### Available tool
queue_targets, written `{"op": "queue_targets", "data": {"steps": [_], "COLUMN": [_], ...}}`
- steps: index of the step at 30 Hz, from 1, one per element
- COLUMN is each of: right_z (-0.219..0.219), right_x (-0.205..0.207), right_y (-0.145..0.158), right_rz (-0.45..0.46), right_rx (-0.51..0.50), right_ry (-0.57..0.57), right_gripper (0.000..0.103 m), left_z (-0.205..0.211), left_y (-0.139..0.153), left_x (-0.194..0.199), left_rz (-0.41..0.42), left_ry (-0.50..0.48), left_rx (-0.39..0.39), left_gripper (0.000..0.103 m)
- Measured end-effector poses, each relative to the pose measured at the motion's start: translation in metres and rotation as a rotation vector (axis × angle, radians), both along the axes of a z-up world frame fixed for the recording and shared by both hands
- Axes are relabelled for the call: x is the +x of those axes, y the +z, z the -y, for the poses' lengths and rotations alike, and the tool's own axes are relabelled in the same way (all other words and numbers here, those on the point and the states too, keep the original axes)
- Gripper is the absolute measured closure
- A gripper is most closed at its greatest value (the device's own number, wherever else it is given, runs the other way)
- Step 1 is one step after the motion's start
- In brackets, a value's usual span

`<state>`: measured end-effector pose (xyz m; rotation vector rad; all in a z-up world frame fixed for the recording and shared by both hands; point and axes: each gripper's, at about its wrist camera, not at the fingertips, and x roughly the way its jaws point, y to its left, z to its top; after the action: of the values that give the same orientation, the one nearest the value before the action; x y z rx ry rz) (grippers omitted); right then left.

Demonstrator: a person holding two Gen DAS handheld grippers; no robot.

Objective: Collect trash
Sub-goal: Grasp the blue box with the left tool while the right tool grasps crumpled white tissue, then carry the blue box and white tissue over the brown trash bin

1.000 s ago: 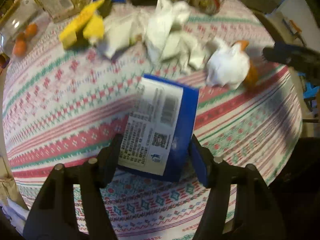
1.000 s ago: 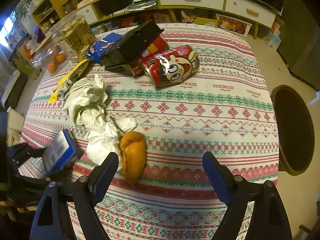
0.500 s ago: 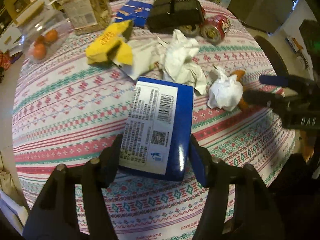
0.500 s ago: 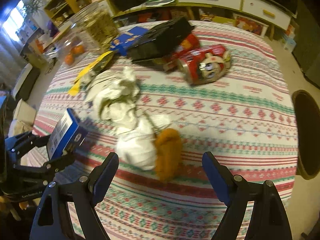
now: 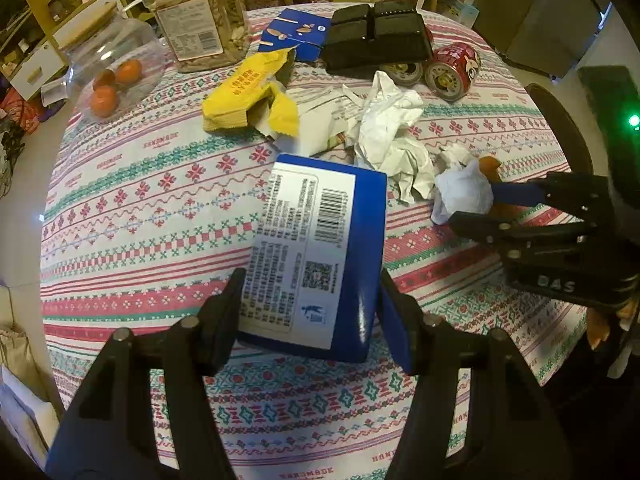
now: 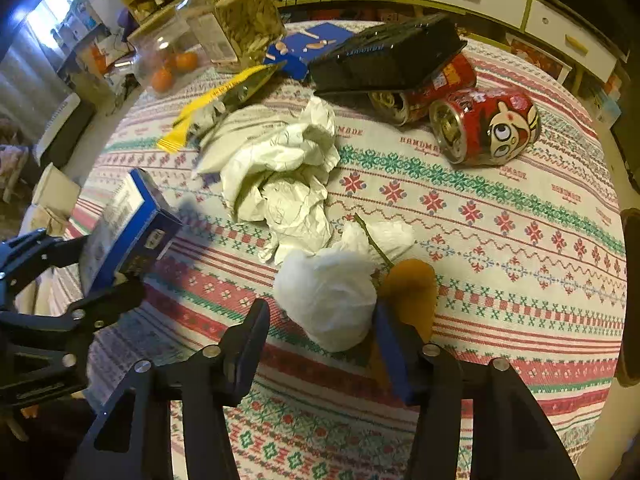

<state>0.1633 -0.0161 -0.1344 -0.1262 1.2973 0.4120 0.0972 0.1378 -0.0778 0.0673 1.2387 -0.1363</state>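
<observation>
One blue box (image 5: 316, 256) sits clamped in my left claw (image 5: 310, 312) above the table (image 5: 132, 216), my right claw (image 6: 320, 344) is closing around the white tissue wad (image 6: 326, 300), while crumpled paper (image 6: 280, 176), yellow wrapper (image 5: 248, 92) and cans (image 6: 484, 126) lie uncollected.

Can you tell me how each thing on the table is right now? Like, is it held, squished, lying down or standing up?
Blue box: held off the table by the left gripper.
White tissue ball: crumpled, between the right gripper's closing jaws.
Orange peel: lying beside the ball.
Crumpled paper: lying loose.
Red can: on its side.
Yellow wrapper: torn open.
Snack jar: upright.
</observation>
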Motion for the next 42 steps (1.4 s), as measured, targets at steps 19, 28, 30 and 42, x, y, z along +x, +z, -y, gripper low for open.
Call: {"op": "queue_targets", "data": {"steps": [19, 28, 30, 42], "right_z": [0.037, 0.102, 0.118, 0.206], "right_x": [-0.004, 0.005, 0.006, 0.0], "right_y": [0.045, 0.066, 0.071, 0.094], "right_rz": [0.068, 0.097, 0.102, 0.152], "right_rx": [0.108, 0.138, 0.154, 0.176], "right_ry": [-0.052, -0.175, -0.205, -0.349], "right_gripper": [0.075, 0.075, 0.075, 0.075], "left_z": [0.014, 0.056, 0.067, 0.147], "left_y": [0.019, 0.029, 0.032, 0.039], "left_x": [0.006, 0.018, 0.021, 0.034], "left_rz": [0.063, 0.089, 0.095, 0.111], "left_ry": [0.012, -0.049, -0.063, -0.155], "left_rx": [-0.035, -0.06, -0.071, -0.12], "left_gripper": [0.04, 0.04, 0.04, 0.04]}}
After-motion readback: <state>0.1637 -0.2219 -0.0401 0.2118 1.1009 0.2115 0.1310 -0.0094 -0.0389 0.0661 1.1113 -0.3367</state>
